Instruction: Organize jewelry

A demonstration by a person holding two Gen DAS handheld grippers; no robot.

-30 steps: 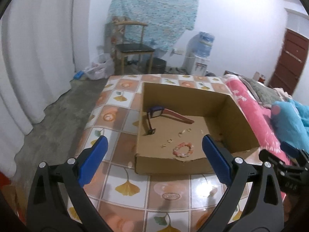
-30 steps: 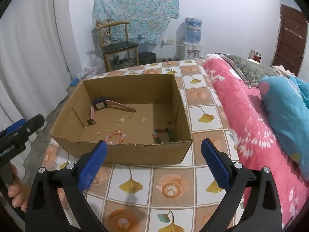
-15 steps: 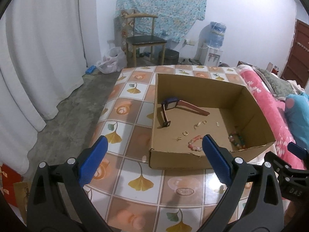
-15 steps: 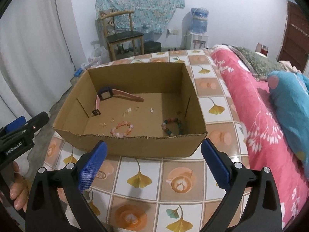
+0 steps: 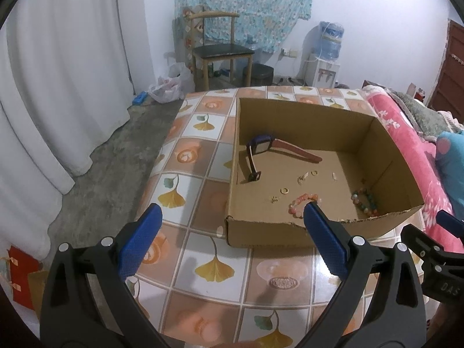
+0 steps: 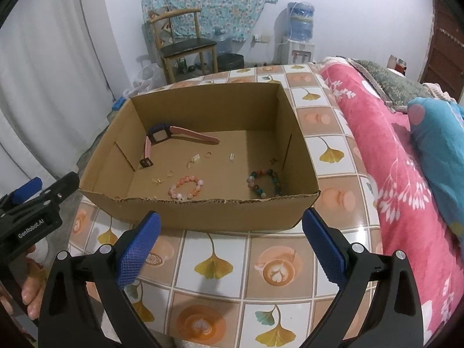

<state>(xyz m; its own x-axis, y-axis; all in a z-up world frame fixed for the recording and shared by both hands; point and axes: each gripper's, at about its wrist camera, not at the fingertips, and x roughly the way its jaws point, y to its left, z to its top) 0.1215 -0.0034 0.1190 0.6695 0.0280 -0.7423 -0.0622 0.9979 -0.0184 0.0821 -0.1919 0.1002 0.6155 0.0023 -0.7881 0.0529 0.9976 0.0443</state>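
Already inside the cardboard box (image 6: 203, 211) lie the watch (image 6: 162, 137), both bead bracelets (image 6: 187, 187) and small rings, fitting a finished gathering or unsorted jewelry, while left gripper (image 5: 230, 237) and right gripper (image 6: 230, 240) hover before it, spread wide, empty.

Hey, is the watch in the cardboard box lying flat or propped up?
Propped up. The watch rests on its two straps with its square face raised off the floor of the cardboard box, one strap stretched out, the other angling down.
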